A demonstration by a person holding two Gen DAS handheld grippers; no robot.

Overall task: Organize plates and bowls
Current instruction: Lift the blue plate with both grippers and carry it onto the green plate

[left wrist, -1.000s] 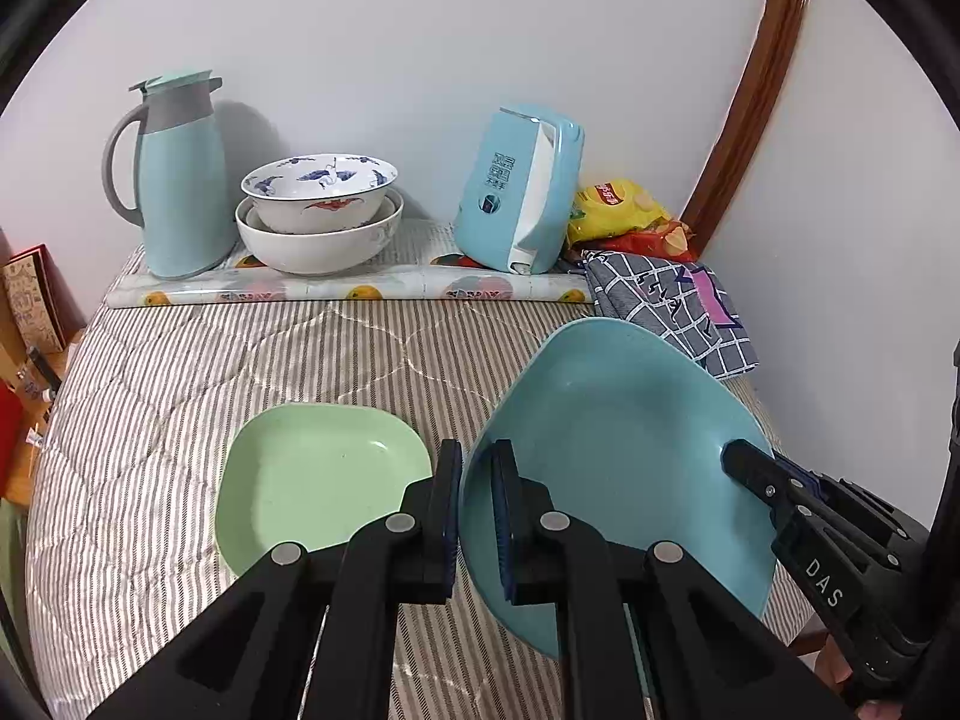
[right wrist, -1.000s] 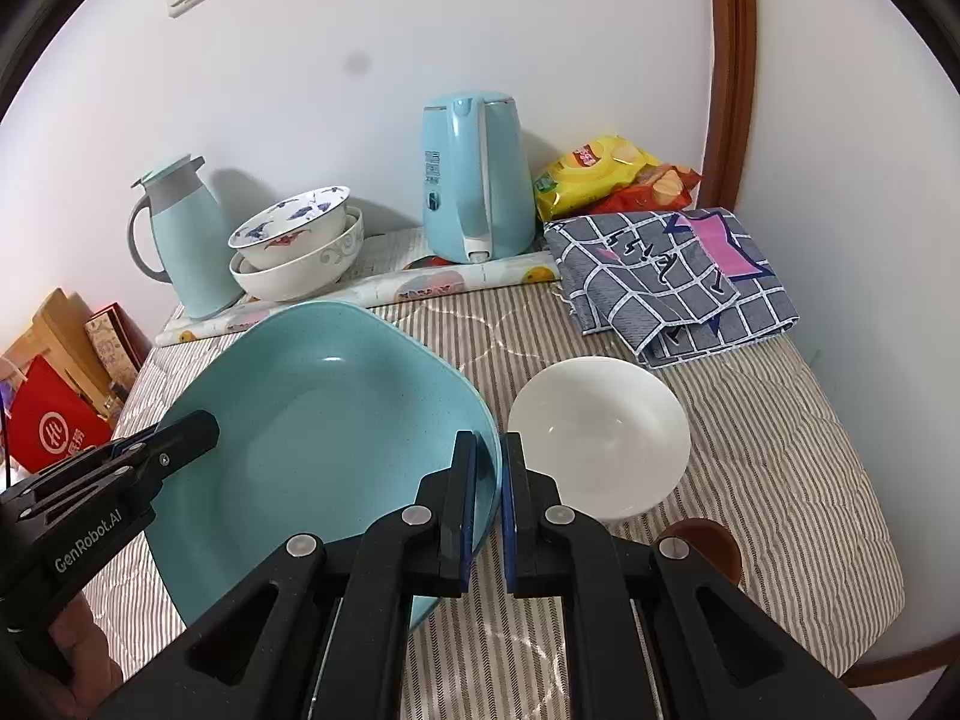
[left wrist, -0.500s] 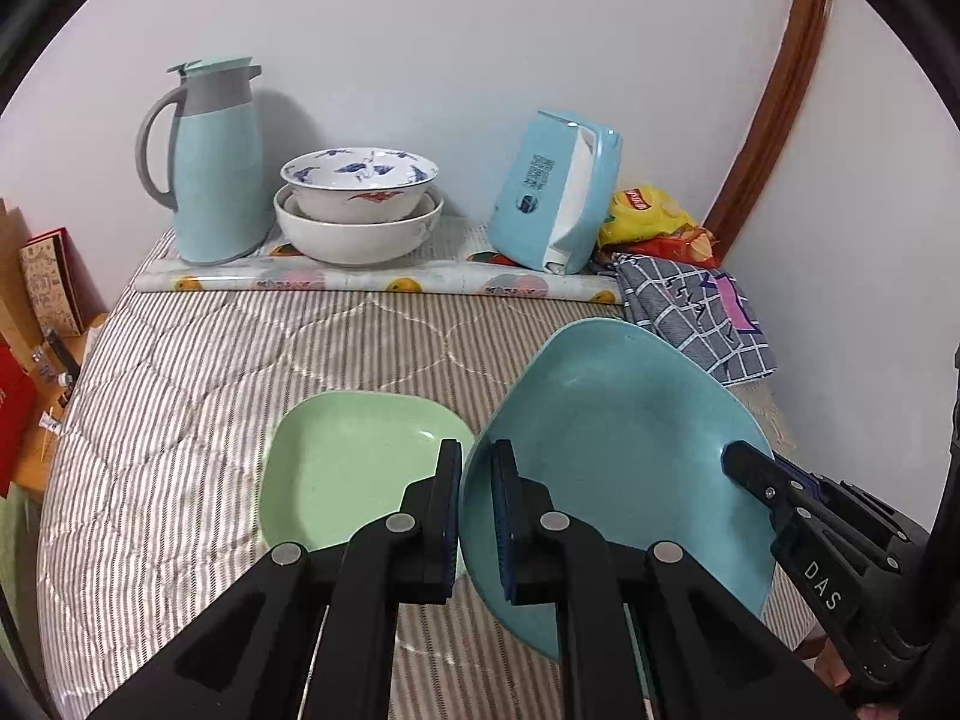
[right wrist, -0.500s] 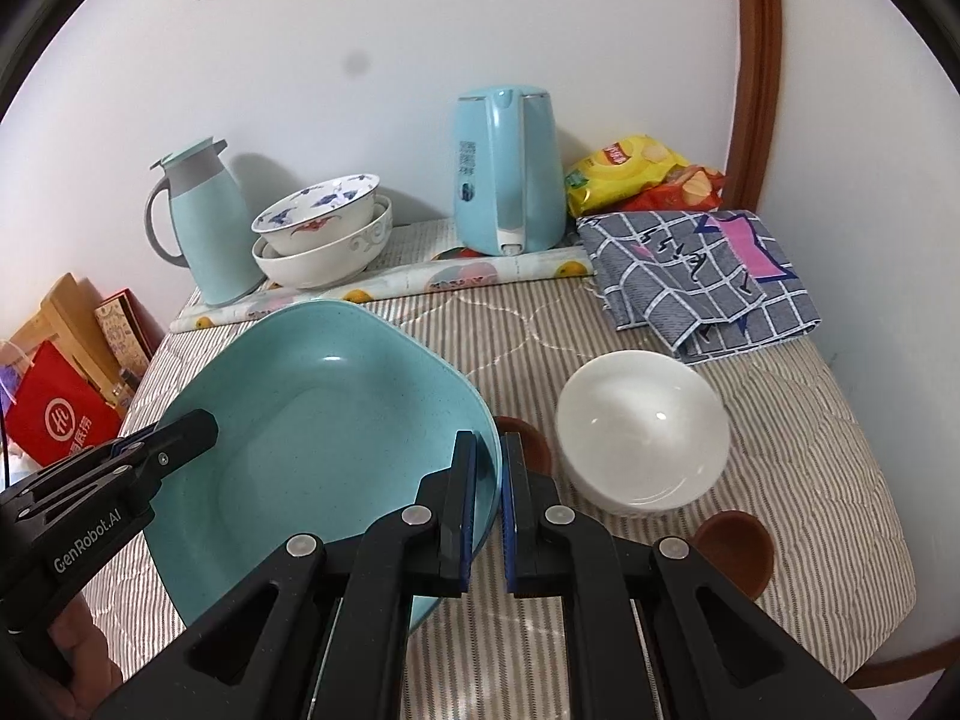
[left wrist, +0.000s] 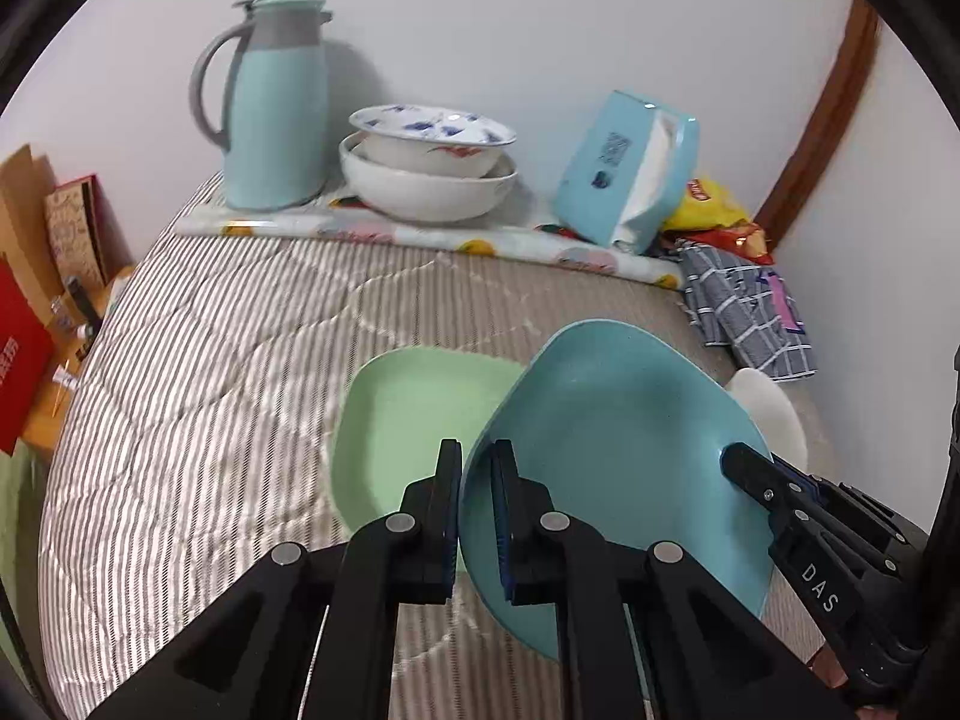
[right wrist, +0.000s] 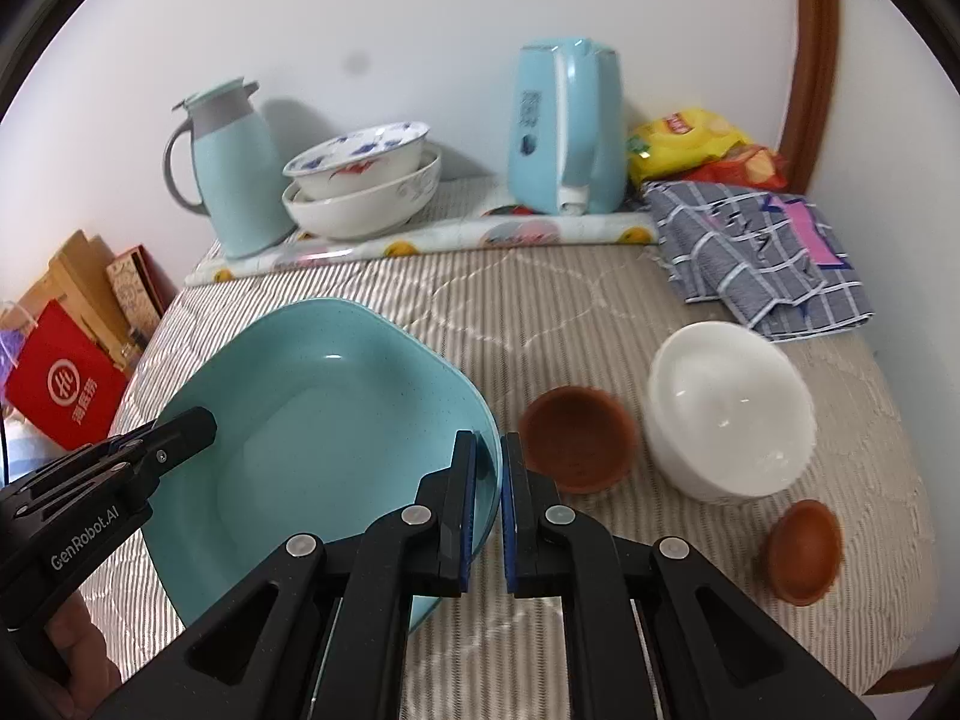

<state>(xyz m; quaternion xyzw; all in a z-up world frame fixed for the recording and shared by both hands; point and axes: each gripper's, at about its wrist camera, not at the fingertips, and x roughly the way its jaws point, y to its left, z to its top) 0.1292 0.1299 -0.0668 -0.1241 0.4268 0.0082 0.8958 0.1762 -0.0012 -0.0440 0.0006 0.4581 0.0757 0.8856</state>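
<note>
Fingers of the left gripper (left wrist: 477, 516) are clamped on the near left rim of a large teal plate (left wrist: 612, 450), while those of the right gripper (right wrist: 489, 516) pinch its opposite rim, so the plate hangs tilted between the two tools above a striped quilted tabletop (left wrist: 228, 348). Seen from the left wrist, a pale green plate (left wrist: 408, 414) lies flat at about 11 o'clock from the left gripper, partly overlapped by the teal one; it looks the likely landing spot for a stack. From the right wrist, a brown cup (right wrist: 576, 447) stands at 1 o'clock just beside the teal rim, a white bowl (right wrist: 729, 414) at 2 o'clock, and a second brown cup (right wrist: 804, 552) at 3 o'clock, tipped on its side. At 12 o'clock, by the wall, two patterned bowls (left wrist: 429, 162) sit nested. The teal plate appears rigid, smooth and fairly light, perhaps melamine or glazed ware; its slick, thin rim gives narrow pads little purchase, so holds on opposite edges suit it, and a gentle set-down would guard against chipping or sliding.
</note>
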